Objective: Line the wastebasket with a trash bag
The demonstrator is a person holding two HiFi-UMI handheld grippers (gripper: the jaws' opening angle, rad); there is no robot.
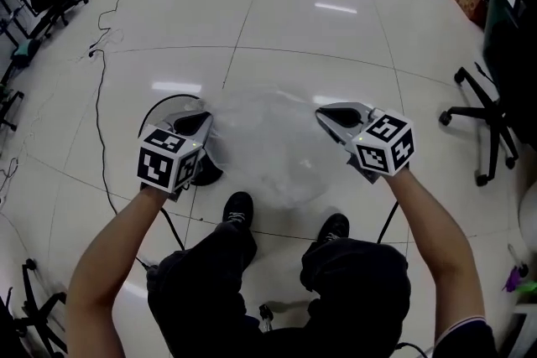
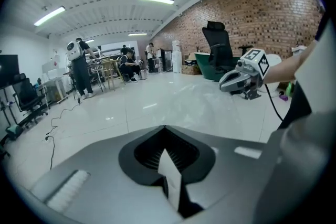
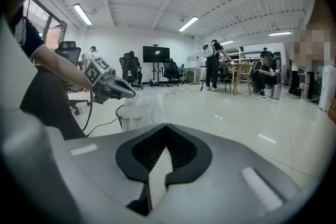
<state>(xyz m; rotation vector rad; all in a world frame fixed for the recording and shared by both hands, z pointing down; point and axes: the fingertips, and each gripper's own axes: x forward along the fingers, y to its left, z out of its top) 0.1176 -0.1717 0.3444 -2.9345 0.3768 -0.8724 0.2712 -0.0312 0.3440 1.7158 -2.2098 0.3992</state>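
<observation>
At the bottom of the head view, our knees [image 1: 277, 281] and shoes [image 1: 237, 207] are nearest. Just above them, mid-frame, the left gripper [image 1: 204, 121] and right gripper [image 1: 322, 116] are held apart at about the same height. Both have their jaws pressed together, each pinching a thin edge of the clear bag [image 1: 270, 148], which hangs spread between them at centre frame. The basket [image 1: 159, 101] stands on the floor left of centre, partly under the left gripper. The bag seems to hang beside it and not yet in it, though the film is hard to trace. Beyond, a cable [image 1: 99, 96] runs up the left side and a chair [image 1: 491, 126] stands at the right.

We judge the step in hand to be opening the bag's mouth. To do it well, we should hold both pinches firm and pull the rim taut without tearing it. Then we should shift it left until it is centred over the basket and lower the closed end in first.
</observation>
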